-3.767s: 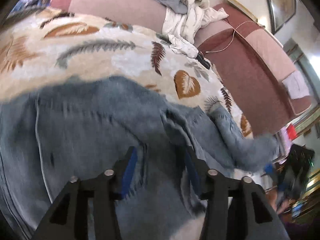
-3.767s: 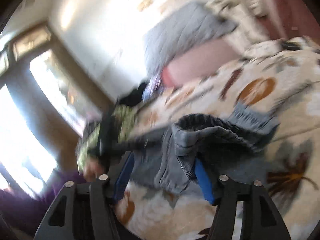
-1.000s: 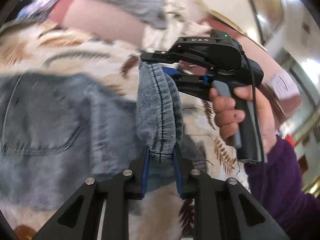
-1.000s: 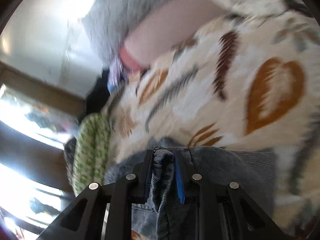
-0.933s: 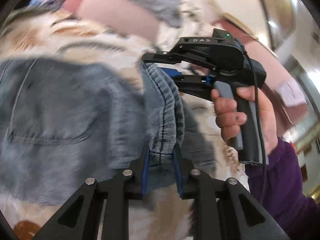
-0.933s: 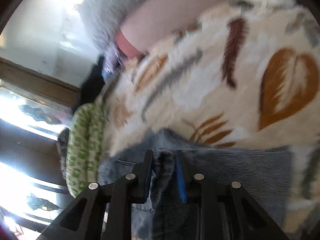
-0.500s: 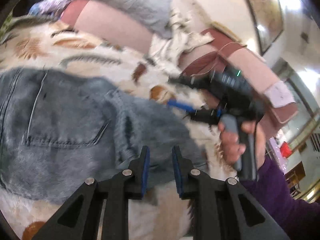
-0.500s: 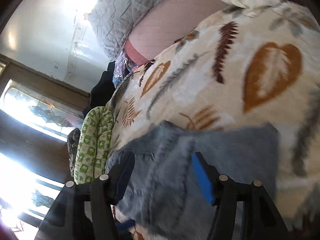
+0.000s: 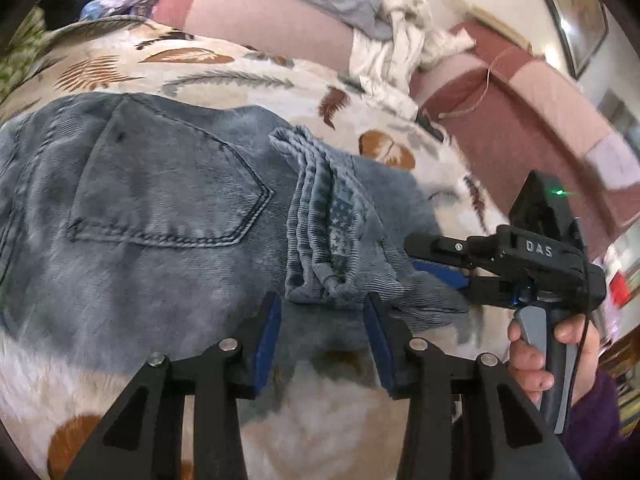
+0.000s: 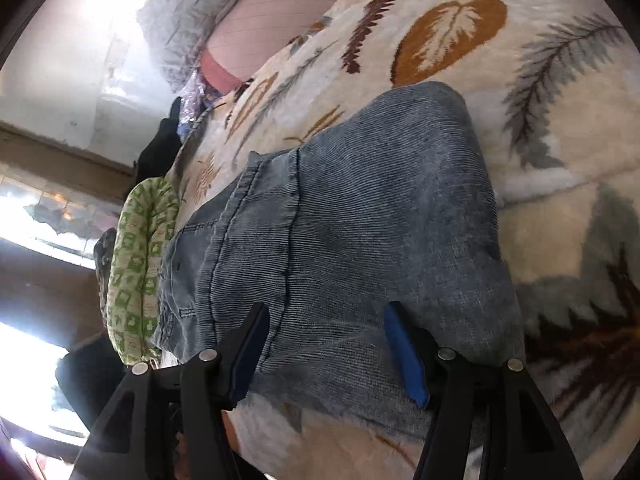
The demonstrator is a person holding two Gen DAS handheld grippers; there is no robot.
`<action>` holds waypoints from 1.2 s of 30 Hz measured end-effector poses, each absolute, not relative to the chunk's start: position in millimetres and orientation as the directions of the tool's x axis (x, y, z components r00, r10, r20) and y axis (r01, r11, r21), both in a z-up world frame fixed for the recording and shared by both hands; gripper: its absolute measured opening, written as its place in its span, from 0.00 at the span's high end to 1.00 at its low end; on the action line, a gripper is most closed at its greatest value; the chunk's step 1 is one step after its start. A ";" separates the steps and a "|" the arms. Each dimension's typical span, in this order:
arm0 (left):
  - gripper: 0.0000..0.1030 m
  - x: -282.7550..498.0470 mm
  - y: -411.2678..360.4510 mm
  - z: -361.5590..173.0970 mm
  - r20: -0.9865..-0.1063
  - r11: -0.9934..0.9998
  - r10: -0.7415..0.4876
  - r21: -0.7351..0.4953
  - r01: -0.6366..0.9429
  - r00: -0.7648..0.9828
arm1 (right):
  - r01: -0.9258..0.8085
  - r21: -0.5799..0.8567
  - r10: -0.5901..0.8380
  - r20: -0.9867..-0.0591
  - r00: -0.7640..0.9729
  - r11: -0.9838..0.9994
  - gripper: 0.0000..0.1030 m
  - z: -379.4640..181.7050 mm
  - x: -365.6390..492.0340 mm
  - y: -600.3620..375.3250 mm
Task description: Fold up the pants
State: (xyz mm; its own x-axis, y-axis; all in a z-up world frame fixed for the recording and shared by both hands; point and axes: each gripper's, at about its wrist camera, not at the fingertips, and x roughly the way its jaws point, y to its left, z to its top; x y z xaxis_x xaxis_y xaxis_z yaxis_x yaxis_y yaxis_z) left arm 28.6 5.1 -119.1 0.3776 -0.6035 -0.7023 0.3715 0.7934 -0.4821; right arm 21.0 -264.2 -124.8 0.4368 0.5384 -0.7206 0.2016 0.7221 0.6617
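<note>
Lying folded on fuzzy leaf-print blanket (image 9: 248,76), ribbed denim pants (image 9: 160,208), left claw (image 9: 322,332) opening, right claw (image 10: 324,346) released.

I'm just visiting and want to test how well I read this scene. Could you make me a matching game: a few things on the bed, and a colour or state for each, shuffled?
Things:
1. jeans
2. blanket
3. left gripper
4. white cloth

Descriptions:
A. fingers opening, gripping nothing
B. crumpled beside the grey pillow
C. cream with a leaf print
D. blue denim, folded over, back pocket up

Pairs: 1-D, 2-C, 3-A, 4-B
</note>
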 end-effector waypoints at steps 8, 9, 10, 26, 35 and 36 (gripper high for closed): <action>0.32 -14.7 105.6 -84.9 -0.643 0.922 -0.316 -0.383 0.065 0.697 | -0.042 0.589 0.546 -0.718 0.432 0.807 0.33 -50.5 60.8 -191.9; 0.30 -18.7 115.4 -81.1 -0.633 0.930 -0.269 -0.367 0.025 0.726 | -0.077 0.572 0.547 -0.724 0.422 0.817 0.33 -44.5 67.8 -176.2; 0.27 -22.4 128.2 -77.7 -0.620 0.937 -0.207 -0.347 -0.028 0.757 | -0.116 0.552 0.546 -0.731 0.409 0.826 0.33 -39.0 76.6 -158.6; 0.24 5.3 200.8 -120.2 -0.692 0.913 -0.144 -0.369 -0.175 0.707 | -0.525 0.159 0.305 -0.930 0.205 0.836 0.26 -50.1 184.7 135.0; 0.24 33.2 203.5 -139.7 -0.678 0.877 -0.296 -0.472 -0.090 0.673 | -0.546 0.037 0.113 -0.988 0.106 0.837 0.27 -98.7 212.1 157.7; 0.24 34.8 202.2 -139.9 -0.675 0.877 -0.302 -0.473 -0.081 0.673 | -0.548 0.031 0.106 -0.989 0.106 0.836 0.27 -100.4 212.0 157.9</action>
